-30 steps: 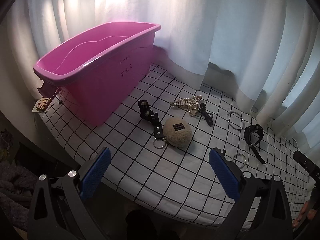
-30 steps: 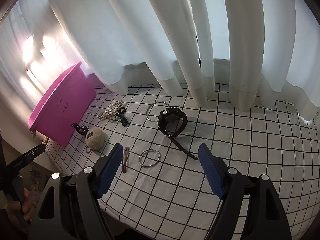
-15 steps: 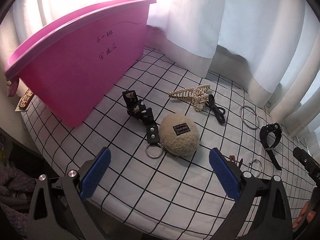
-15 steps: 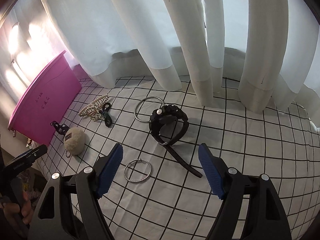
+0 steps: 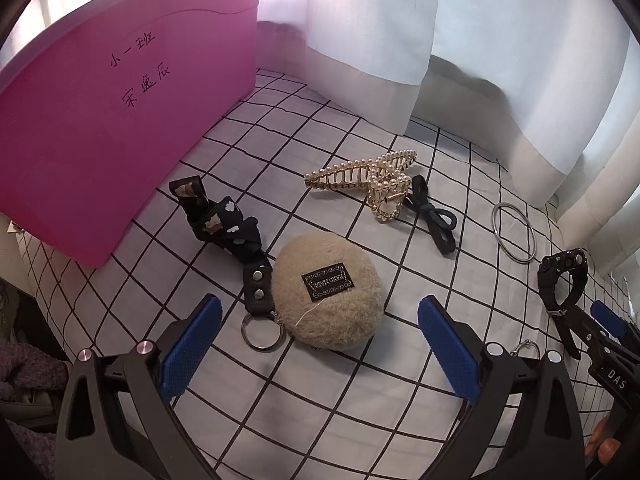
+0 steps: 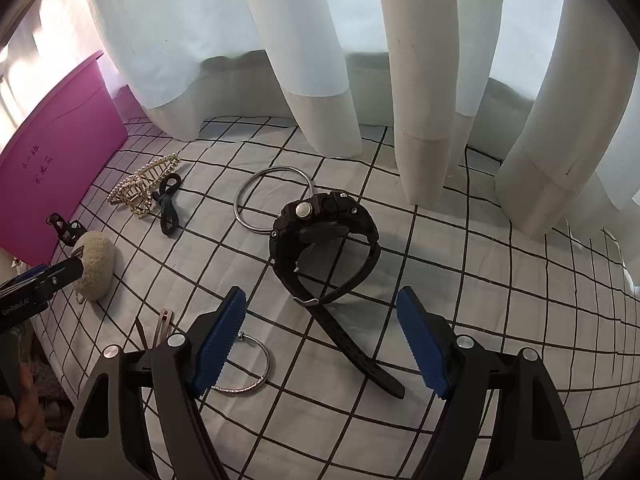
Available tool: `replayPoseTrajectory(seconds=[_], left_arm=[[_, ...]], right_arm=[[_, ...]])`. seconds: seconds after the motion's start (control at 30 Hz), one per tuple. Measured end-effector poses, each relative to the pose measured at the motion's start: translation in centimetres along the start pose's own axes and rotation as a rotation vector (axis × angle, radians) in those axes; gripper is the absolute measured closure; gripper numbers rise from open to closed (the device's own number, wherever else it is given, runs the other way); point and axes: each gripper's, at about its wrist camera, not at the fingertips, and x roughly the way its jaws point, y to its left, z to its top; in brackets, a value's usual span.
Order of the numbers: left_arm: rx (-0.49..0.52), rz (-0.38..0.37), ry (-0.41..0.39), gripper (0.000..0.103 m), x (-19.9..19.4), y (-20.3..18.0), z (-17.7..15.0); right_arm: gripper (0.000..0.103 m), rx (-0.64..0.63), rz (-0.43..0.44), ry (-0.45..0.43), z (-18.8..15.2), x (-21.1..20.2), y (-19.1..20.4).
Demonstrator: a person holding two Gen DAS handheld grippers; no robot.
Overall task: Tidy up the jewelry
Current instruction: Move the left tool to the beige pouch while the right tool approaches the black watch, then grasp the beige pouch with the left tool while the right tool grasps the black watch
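Here, left gripper [image 5: 318,354], jaws spread, over round beige plush keyring [image 5: 328,304], right gripper [image 6: 322,342], jaws spread, above black rubber wristwatch [image 6: 324,244], checked desk [image 6: 500,300].

Place: a home room, by my reading.
Evidence: white curtains [image 6: 320,60] hanging onto a grid-patterned sheet [image 6: 500,280]; a pink plastic tub [image 5: 100,128] beside me.
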Motion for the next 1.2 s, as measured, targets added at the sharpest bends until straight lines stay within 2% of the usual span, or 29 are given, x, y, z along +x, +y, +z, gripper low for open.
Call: replayPoseTrajectory(seconds=[0.27,0.67,0.9,1.1,1.2], left_arm=[[-0.013,0.037,0.013,0.006,1.3,-0.7,-0.4],[-0.037,0.064,0.04,0.006,3.4,-1.7,-0.7],[-0.003,0.104,0.054,0.006,4.8,-3.4,-0.2],[0.013,0.126,0.049,0.008,5.0,-4.2,-0.6],[0.01,0.128,0.045,0.013,5.0,-4.3,-0.6]], right_arm=[[0.029,-0.004,-0.009,0.033,0.6,2.5,-0.5],[0.029,-0.021,-0.006,0.04,0.6,3.7,-0.6],[0.029,-0.045,-0.019,0.031,0.8,4.2,-0.5],[0.029,-0.076,-0.024,0.014,0.8,4.6,0.2],[0.029,-0.094,-0.028,0.005,0.7,4.8,0.6]])
